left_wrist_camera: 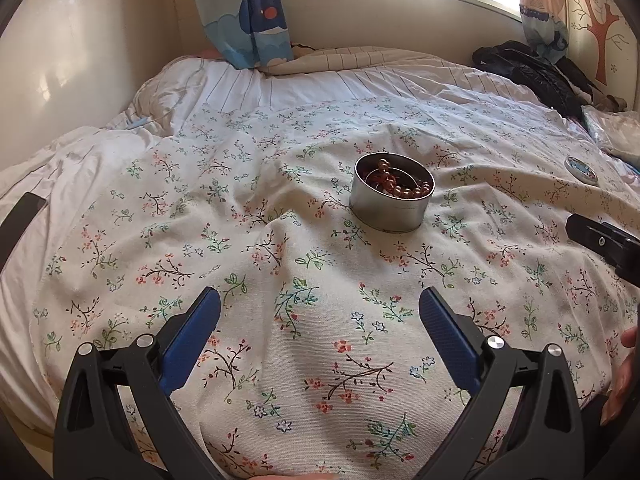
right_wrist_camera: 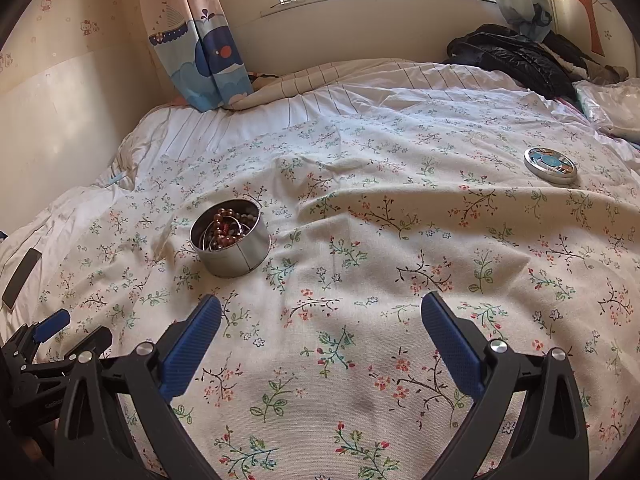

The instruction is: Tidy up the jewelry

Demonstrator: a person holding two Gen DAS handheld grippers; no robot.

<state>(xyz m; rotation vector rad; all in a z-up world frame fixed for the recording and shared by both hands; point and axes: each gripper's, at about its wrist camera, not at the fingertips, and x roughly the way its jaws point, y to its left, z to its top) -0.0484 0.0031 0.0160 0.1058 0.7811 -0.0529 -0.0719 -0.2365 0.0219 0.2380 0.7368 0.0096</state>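
A round silver tin stands open on the floral bedspread, with brown bead jewelry inside. It also shows in the right wrist view, beads in it. The tin's lid, with a blue picture on top, lies far right on the bed; it also shows in the left wrist view. My left gripper is open and empty, short of the tin. My right gripper is open and empty, right of the tin and short of the lid.
A black jacket lies at the far right corner of the bed. A dark phone lies at the left edge. Curtains hang at the wall under the window. The left gripper also shows in the right wrist view.
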